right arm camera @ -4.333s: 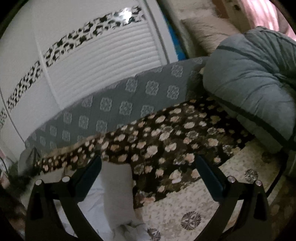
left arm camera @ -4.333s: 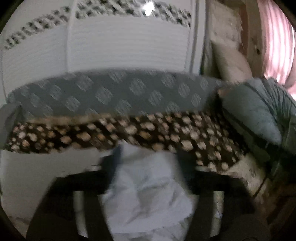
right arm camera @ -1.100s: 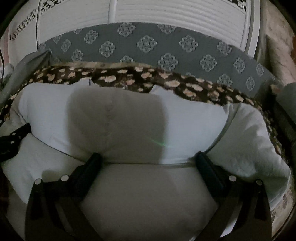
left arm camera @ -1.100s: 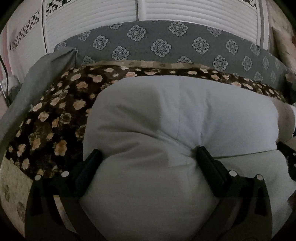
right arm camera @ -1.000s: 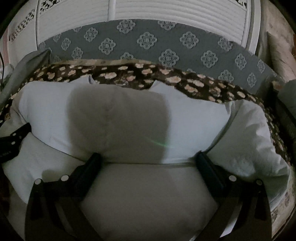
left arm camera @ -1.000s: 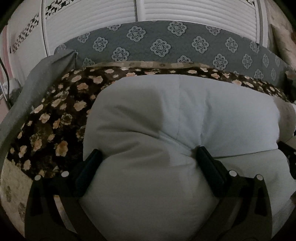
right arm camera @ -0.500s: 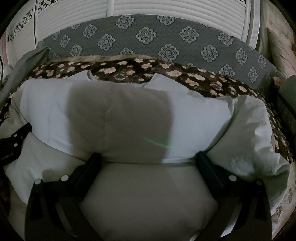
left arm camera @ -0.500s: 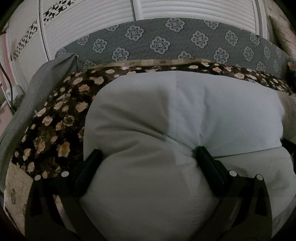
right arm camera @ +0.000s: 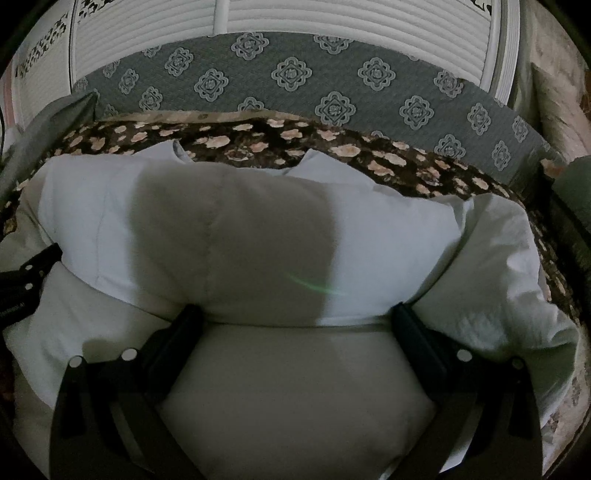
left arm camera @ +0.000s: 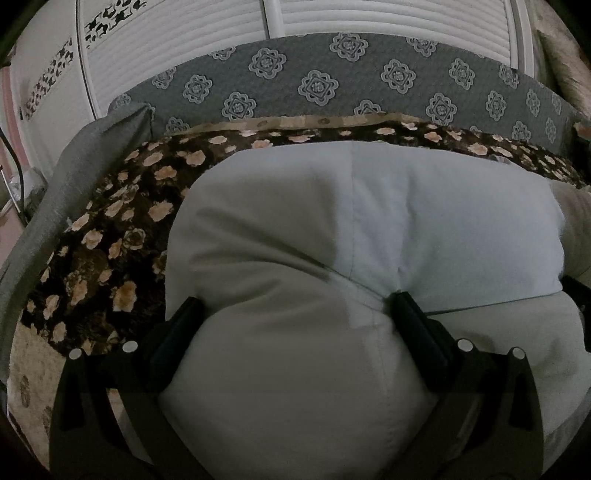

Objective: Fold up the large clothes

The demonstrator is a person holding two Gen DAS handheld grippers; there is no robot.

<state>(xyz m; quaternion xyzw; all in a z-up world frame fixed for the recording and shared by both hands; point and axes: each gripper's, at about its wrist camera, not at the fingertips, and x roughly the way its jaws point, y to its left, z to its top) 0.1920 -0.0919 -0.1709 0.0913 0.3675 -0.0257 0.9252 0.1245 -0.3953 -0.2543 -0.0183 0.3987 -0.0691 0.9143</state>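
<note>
The white garment [left arm camera: 369,221] lay spread over the dark floral blanket [left arm camera: 110,236] on the bed, its far edge just short of the blanket's tan border and its folded-over upper layer forming a straight hem across the cloth. Behind the blanket rose a grey panel with medallion print [left arm camera: 317,85], and behind that stood white louvred doors [left arm camera: 369,18].

The left tool [left arm camera: 291,306] stood with its jaws wide, both fingers pressed down on the garment near the garment's left side, gripping nothing; cloth bulged up between them. In the right wrist view the right tool [right arm camera: 295,314] was likewise spread wide over the garment, its fingers resting at the hem of the folded layer, with a broad shadow falling on the cloth just beyond. A crumpled white sleeve [right arm camera: 517,280] lay off the garment's right side, partly on the blanket. The left tool's body showed at the garment's left edge there.
</note>
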